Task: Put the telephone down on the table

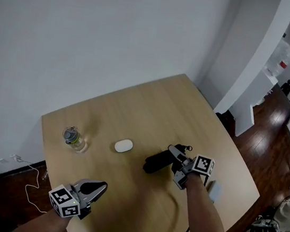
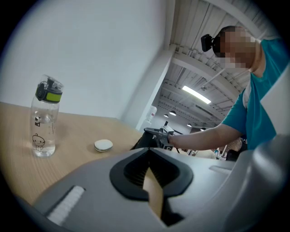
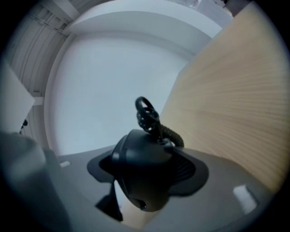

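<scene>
The black telephone handset [image 1: 154,162] is low over the middle of the wooden table [image 1: 152,103]; I cannot tell whether it touches the top. My right gripper [image 1: 176,156] is shut on its near end. In the right gripper view the handset [image 3: 145,176] fills the space between the jaws, and its coiled cord [image 3: 149,115] curls out ahead. My left gripper [image 1: 100,188] hovers at the table's front left, shut with nothing in it, its pads [image 2: 136,170] meeting at the tips. From there the handset [image 2: 144,140] shows beyond it.
A clear water bottle [image 1: 72,138] [image 2: 44,120] stands at the table's left. A small white oval object [image 1: 123,146] [image 2: 103,145] lies between the bottle and the handset. A pale grey object [image 1: 214,191] sits by my right forearm. A white cable [image 1: 25,168] lies on the floor, left.
</scene>
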The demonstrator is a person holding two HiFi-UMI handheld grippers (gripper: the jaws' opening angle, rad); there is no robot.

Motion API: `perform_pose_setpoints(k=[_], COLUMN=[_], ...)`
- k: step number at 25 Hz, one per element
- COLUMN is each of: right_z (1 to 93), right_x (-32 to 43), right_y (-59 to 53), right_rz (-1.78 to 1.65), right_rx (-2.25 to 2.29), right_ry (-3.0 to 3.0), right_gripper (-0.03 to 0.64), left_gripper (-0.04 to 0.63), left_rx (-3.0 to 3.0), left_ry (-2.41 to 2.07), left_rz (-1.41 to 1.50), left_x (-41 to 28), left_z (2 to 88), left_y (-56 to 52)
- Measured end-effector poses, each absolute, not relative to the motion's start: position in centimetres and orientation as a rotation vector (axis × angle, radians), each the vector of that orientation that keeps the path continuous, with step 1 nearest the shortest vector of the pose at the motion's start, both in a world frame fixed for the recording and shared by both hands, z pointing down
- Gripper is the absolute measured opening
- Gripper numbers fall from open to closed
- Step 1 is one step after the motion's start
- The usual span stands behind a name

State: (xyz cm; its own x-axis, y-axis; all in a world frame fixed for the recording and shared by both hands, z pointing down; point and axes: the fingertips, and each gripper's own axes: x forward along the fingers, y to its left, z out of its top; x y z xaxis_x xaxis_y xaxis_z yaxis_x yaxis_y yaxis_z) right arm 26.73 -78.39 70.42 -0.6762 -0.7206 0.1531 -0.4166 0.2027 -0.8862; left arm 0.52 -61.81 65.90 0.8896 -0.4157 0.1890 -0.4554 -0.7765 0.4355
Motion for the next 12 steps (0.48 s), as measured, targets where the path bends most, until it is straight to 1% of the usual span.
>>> perform_pose_setpoints(k=[3,12], right_z=[70.4,72.8], right_x=[26.7,29.2], right_y=[-78.8,-79.1], right_rz=[-1.474,-1.451], right_rx=[-1.075,-1.41], right_ry=[2.216,2.336], right_gripper=[0.301,0.353], left_gripper=[0.006,0.006], left_rx=[2.563,2.537], left_ry=[-0.631,-0.639], left_rz=[0.114,0.113], left_x=[0.8,0.3], left_z=[66.2,66.9], left_y=[-61.6,-61.3])
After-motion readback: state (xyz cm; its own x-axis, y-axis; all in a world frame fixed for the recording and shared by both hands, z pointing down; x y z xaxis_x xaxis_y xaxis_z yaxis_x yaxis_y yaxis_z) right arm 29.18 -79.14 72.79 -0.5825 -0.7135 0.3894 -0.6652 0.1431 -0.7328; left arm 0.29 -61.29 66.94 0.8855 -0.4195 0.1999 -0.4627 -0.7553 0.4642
